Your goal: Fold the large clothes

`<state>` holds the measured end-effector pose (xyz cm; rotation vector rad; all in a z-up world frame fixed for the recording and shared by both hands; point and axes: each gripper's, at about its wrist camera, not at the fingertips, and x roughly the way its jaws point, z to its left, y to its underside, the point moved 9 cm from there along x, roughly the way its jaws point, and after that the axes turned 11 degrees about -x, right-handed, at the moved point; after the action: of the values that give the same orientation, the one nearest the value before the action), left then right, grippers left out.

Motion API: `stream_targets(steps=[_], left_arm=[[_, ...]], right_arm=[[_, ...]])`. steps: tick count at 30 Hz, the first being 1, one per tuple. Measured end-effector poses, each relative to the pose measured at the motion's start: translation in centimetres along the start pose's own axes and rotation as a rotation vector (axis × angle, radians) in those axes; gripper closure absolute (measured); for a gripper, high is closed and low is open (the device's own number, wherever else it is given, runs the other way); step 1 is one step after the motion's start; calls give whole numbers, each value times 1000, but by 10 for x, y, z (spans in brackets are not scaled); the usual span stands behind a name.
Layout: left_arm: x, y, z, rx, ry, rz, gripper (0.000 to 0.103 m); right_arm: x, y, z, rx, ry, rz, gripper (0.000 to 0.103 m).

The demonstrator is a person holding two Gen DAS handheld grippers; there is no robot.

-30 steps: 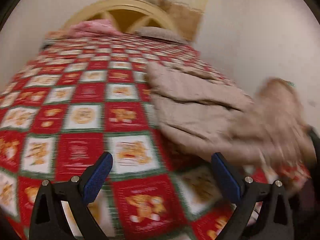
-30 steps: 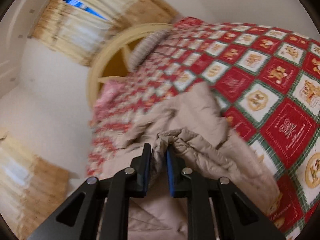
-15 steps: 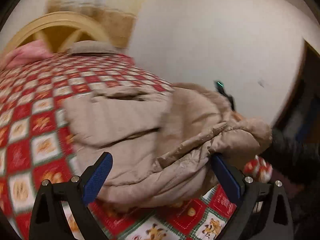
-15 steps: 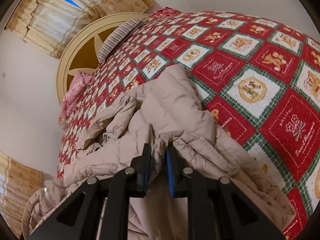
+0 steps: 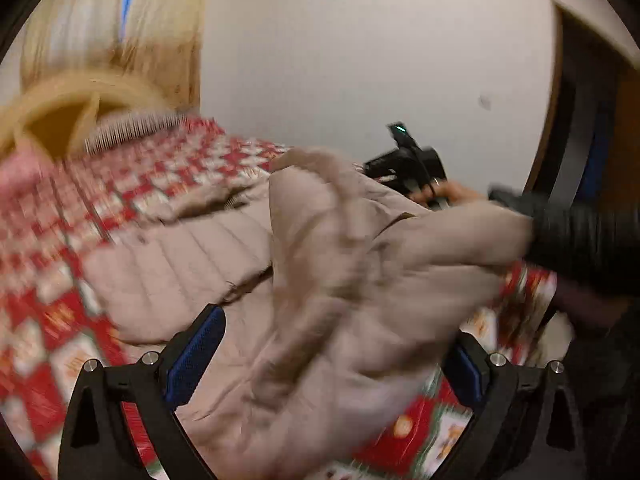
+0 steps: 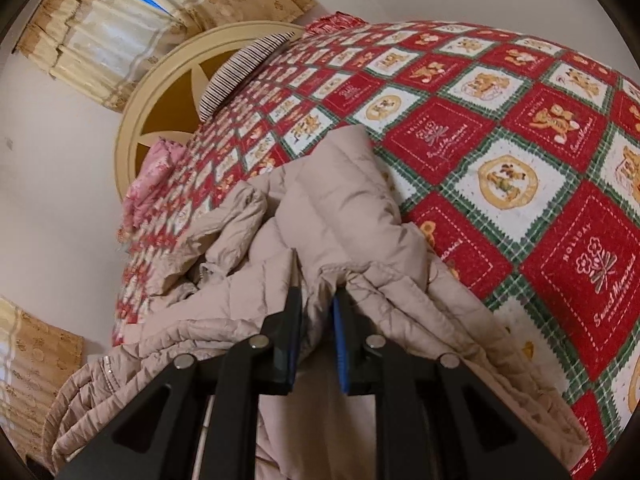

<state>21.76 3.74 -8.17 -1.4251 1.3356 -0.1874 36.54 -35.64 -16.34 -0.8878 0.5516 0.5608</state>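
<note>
Left gripper [image 5: 328,360] gapes wide over the blurry jacket [image 5: 320,280]. Right gripper [image 6: 316,344] is narrow and easing open, jacket fold between its pads; the actual contact's hidden.

The beige jacket [image 6: 340,216] is matt quilted cloth; the bedspread [image 6: 500,128] is printed cloth; the fingers [image 6: 290,332] are matt black plastic.

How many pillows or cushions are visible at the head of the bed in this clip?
2. A striped pillow leans against the round headboard, and a pink cushion sits beside it near the bed's edge. The quilt or the puffy coat may hide others.
</note>
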Motion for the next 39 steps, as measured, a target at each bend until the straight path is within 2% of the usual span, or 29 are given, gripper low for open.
stream_targets(steps=[1,2,4,5,6,8,9,11,13,16,18,20,22,23,24,25,26,27,29,30,31,34,39], left_arm=[[6,-2,8,-63,33,6,4],[10,-5,18,-118,49,-1,4],[12,-8,33,-179,39,-36,4],[12,-11,39,-217,39,-56,4],[12,-12,46,-256,35,-69,4],[15,-13,63,-322,-11,-84,4],[17,-14,74,-351,-49,-93,4],[20,-16,90,-414,-70,-114,4],[23,-17,103,-482,-53,-130,4],[32,-16,109,-514,-59,-120,4],[36,-15,107,-523,-52,-103,4],[39,-12,107,-539,-56,-74,4],[42,-5,110,-566,-64,-45,4],[42,-2,110,-586,-58,-37,4],[40,3,110,-607,-43,-36,4],[39,5,110,-635,-21,-42,4],[36,7,111,-666,-7,-64,4],[33,8,111,-680,-8,-80,6],[26,9,105,-677,7,-104,24],[24,8,102,-678,29,-109,39],[21,4,97,-672,42,-116,44],[11,-20,83,-594,44,-162,52],[7,-69,92,-566,30,-229,52]], right_arm=[[-4,0,1,4,-25,-5,80],[-10,-3,4,9,-72,-5,74],[-24,-8,9,56,-195,-16,48],[-37,-13,12,81,-262,-47,23],[-58,-22,13,90,-322,-120,9],[-84,-32,14,58,-340,-212,0],[-95,-37,14,21,-325,-241,0],[-96,-38,15,-89,-218,-206,0],[-81,-32,20,-204,-112,-127,0],[-41,-19,25,-419,71,15,0],[-13,-11,26,-504,110,97,0],[9,1,19,-549,133,172,5],[25,14,17,-597,167,223,20],[26,19,18,-625,187,223,30],[21,22,20,-632,182,207,45],[14,23,20,-628,178,188,54],[3,24,19,-615,189,153,70],[-7,24,19,-599,194,121,78],[-29,25,22,-578,193,50,82],[-35,25,27,-574,193,26,84],[-45,24,32,-570,191,-6,84],[-74,9,56,-580,183,-110,85],[-83,-43,100,-631,190,-239,85]])
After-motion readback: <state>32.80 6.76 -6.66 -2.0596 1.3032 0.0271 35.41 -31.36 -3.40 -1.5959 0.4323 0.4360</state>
